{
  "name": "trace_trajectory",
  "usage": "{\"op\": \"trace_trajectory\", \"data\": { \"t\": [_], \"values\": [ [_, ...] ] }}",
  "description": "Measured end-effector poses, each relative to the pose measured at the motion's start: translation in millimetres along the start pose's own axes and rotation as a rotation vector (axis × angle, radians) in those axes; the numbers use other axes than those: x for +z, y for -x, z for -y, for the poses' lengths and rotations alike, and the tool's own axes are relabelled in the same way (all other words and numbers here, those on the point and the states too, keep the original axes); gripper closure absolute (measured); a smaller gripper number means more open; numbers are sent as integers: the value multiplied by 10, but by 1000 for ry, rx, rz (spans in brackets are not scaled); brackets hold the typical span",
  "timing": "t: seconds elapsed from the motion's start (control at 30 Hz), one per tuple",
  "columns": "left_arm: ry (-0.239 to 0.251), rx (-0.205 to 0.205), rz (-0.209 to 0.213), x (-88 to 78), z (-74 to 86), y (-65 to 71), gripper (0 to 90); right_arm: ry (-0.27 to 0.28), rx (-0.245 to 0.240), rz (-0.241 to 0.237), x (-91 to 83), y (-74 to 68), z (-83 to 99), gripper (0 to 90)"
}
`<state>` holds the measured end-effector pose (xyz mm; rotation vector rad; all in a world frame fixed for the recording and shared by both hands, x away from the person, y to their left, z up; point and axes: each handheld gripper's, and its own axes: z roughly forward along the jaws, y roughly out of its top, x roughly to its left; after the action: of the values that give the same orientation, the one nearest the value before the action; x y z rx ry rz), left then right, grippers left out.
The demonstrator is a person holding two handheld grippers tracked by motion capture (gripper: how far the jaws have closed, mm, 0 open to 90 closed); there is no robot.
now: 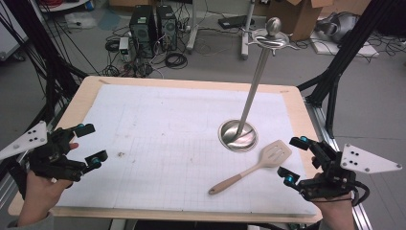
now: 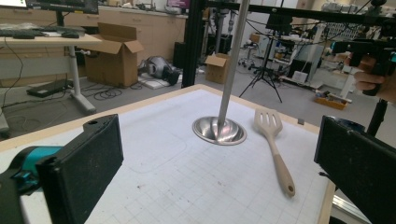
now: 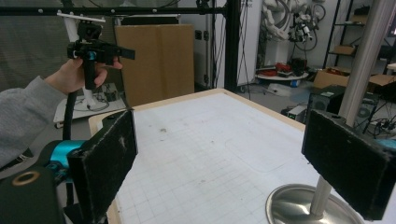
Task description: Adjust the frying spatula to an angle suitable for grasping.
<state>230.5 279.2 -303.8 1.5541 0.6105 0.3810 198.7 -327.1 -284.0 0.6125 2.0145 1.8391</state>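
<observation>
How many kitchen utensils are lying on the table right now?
1. A slotted spatula lies flat on the white mat, just right of the metal stand's round base, handle pointing toward the near edge. Nothing hangs on the stand's hooks.

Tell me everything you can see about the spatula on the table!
The slotted spatula looks like beige silicone or plastic all over. It has a flat blade with long slots and a slim handle with a small hanging hole at its end. It lies flat on the white mat, blade beside the metal stand's round base. No gripper touches it.
</observation>
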Motion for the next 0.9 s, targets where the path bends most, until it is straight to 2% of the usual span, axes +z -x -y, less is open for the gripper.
{"op": "trace_trajectory", "data": {
  "t": [0.27,0.43,0.5,0.57,0.6,0.63,0.67,0.73,0.8,0.83,0.87,0.9],
  "values": [
    [-6,-3,-19,-22,12,-25,17,-5,3,10,31,-1,16,94],
    [-3,-6,-27,-33,20,-39,17,-6,26,7,23,18,48,108],
    [-1,-10,-23,-36,22,-45,17,-1,35,-4,10,52,98,192],
    [2,-9,-29,-38,22,-43,17,-4,37,-2,11,70,110,197],
    [2,-7,-29,-38,18,-46,17,-12,47,2,13,82,128,230],
    [5,-9,-26,-37,13,-50,17,-24,55,-6,6,99,159,312],
    [5,-9,-26,-37,13,-50,17,-24,55,-6,6,99,159,312],
    [5,-8,-26,-36,12,-54,17,-28,52,-20,5,108,181,412],
    [4,-10,-27,-37,17,-65,17,-37,53,-30,7,105,186,437],
    [2,-10,-28,-38,20,-73,17,-48,49,-35,19,101,198,510],
    [1,-12,-30,-38,26,-80,17,-53,50,-46,23,100,205,543],
    [0,-14,-31,-40,30,-87,17,-53,50,-46,23,100,205,543]
  ]
}}
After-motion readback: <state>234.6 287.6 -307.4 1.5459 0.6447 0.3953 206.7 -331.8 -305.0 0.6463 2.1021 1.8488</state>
